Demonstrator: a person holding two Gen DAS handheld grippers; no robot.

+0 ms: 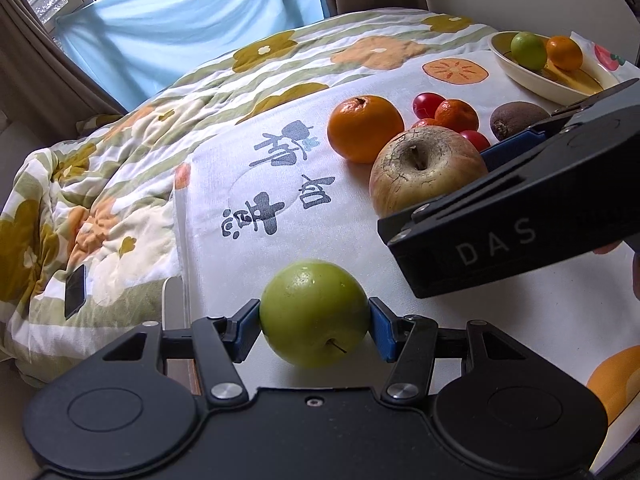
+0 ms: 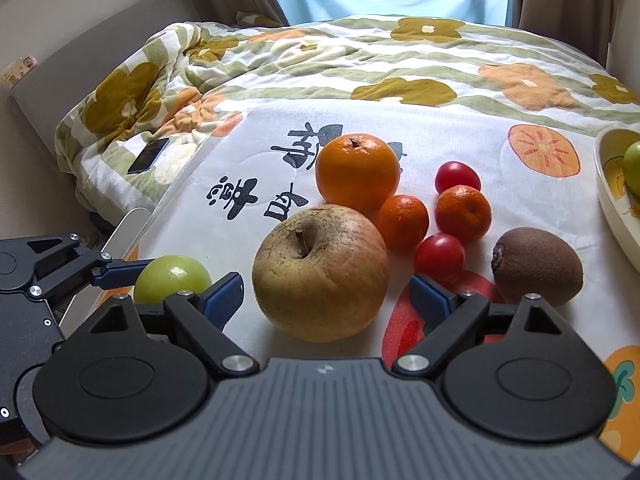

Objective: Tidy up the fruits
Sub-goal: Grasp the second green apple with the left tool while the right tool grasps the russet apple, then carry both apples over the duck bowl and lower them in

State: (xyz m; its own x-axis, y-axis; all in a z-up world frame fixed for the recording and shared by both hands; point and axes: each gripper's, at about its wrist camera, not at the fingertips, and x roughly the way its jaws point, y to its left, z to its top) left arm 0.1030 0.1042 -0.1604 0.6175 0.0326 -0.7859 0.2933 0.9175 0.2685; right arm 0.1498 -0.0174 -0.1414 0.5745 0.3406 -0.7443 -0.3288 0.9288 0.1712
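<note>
Left wrist view, left gripper (image 1: 314, 326) clenched on small round green apple (image 1: 314, 312), right gripper (image 2: 324, 298) spread wide around wrinkled tan apple (image 2: 320, 272) on white printed cloth (image 2: 256, 184), large orange (image 2: 357, 172) behind, cream ceramic bowl (image 1: 532, 76) farthest.

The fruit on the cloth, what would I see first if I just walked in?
Probably the small green apple, pinched between the blue pads of the left gripper at the near edge of the white cloth. Next, the big wrinkled apple in the middle, sitting between the open jaws of the right gripper. Behind it sits a bright orange.
</note>
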